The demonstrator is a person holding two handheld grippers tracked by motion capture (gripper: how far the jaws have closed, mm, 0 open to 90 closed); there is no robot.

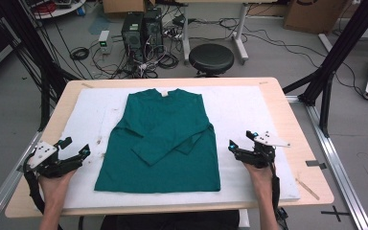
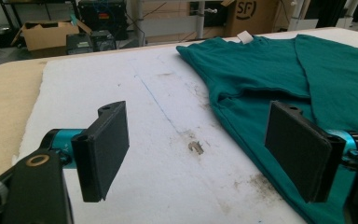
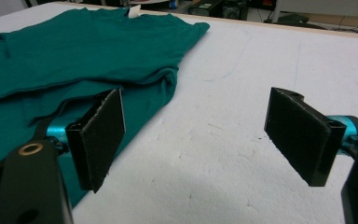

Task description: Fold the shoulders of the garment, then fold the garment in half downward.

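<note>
1. Jaws of the left gripper (image 1: 75, 147) stand wide apart with nothing between them; the same holds for the right gripper (image 1: 242, 139). Both hover low over the white pad (image 1: 249, 103), one at each side of the work.
2. Between the two grippers lies the green shirt (image 1: 165, 139), flat on the pad, collar at the far end, both sleeves folded in across the chest. Its left edge lies just beside the left gripper's inner jaw, as the left gripper view shows (image 2: 261, 84); its right edge lies just beside the right gripper's inner jaw (image 3: 74, 56).
3. Step in hand, as I judge it: sleeves are in, the body is not yet folded, and the grippers are poised at the sides for the next fold.
4. The next move likely calls for each gripper to reach inward, pinch a side edge or hem corner cleanly through both layers, and carry it over without dragging the sleeves loose.
5. Farther beyond the grippers, past the table's far edge, stands a black stool (image 1: 211, 58).
</note>
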